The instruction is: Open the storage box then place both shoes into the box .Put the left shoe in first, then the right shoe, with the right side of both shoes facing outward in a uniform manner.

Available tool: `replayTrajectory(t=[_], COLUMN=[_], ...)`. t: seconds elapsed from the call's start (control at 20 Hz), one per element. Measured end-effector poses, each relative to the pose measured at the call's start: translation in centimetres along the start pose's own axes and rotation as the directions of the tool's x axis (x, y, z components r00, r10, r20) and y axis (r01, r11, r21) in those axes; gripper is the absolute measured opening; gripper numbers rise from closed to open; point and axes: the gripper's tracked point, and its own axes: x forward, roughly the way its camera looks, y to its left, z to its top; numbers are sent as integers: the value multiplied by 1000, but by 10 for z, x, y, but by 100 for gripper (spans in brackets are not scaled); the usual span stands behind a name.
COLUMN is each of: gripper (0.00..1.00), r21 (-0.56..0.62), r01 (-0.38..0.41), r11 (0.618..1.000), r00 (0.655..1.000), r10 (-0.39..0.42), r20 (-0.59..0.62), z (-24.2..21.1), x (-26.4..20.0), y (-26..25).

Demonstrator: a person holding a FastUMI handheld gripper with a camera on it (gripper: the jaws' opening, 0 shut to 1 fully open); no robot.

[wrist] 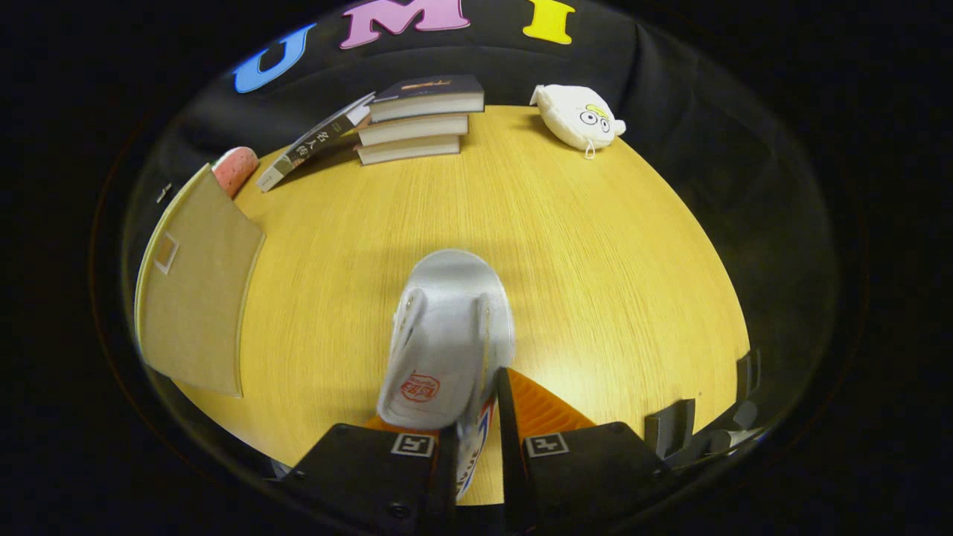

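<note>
- Gripping the white slipper [447,335] by its side wall, the gripper [476,424] has both fingers pinched on the upper; the toe points away, above the wooden table [595,246].
- Keep the pinch firm and the sole level while carrying, judged necessary to prevent swinging.
- Steer toward the cardboard storage box flap [197,286], ahead-left.
- Avoid the stacked books [417,119] and plush toy [577,115] beyond.

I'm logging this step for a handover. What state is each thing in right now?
hand-held gripper: shut on the shoe's edge
shoe: held, toe pointing away over the table
storage box lid: open, standing up
books: three stacked, a fourth leaning on them
plush toy: lying on the table
</note>
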Motion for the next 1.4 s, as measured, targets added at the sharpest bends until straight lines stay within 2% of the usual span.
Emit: replayTrajectory(t=[0.05,0.2,0.35,0.5,0.6,0.75,0.85,0.9,1.05,1.2,1.4], gripper=[23,8,7,7,6,6,6,14,53,56,56], r21=[8,77,118,61,-2,31,63,72,45,10,13], r01=[-27,-80,-132,-157,-114,-111,-104,-104,-65,-31,-16], r11=[1000,994,984,986,993,993,993,992,997,999,1000], r00=[1000,996,991,985,989,991,993,994,998,1000,991], r10=[27,83,135,152,114,109,100,101,65,31,14], r20=[-8,-37,-18,78,96,80,63,45,-4,-6,130], z=[2,1,14,47,62,56,36,22,-12,-21,11], x=[-3,-10,-37,-72,-76,-73,-80,-79,-63,-38,-2], y=[4,5,18,32,28,27,21,21,10,3,1])
